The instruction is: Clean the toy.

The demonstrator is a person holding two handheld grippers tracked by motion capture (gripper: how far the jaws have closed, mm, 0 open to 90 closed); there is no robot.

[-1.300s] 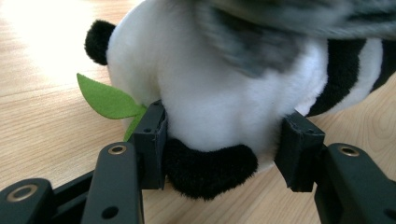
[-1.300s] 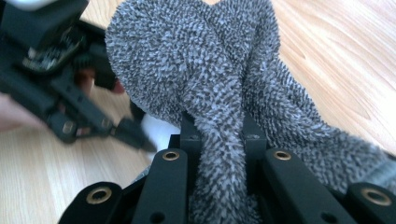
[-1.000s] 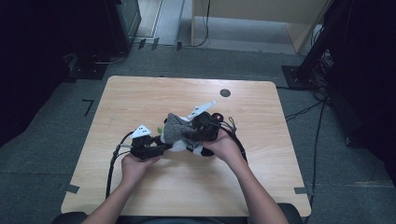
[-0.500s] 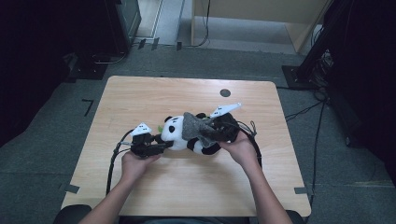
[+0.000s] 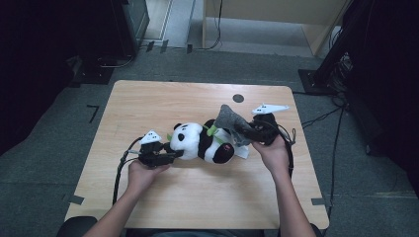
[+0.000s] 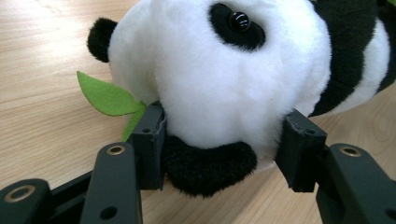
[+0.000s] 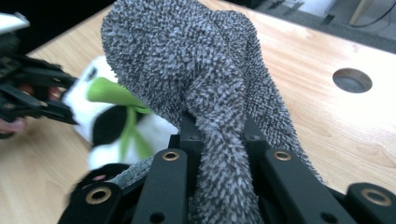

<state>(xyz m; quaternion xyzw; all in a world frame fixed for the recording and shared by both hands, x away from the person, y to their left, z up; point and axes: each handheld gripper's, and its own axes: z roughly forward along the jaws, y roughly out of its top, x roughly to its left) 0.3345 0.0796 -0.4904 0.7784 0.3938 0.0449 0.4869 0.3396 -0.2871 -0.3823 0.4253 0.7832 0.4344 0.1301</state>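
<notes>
Between the left fingers point(image 6: 152, 140): the panda's head point(image 6: 219, 79).

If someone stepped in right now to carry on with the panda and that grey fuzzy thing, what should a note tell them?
Left gripper: jaws have just been opening a little, pads either side of the panda's head, which lies on the table.
Right gripper: shut on the grey fuzzy cloth, lifted at the panda's far end.
Done: the cloth is off the panda's head and upper body.
Left: probably draw the cloth fully clear; whether it still catches on the feet I cannot tell.
</notes>
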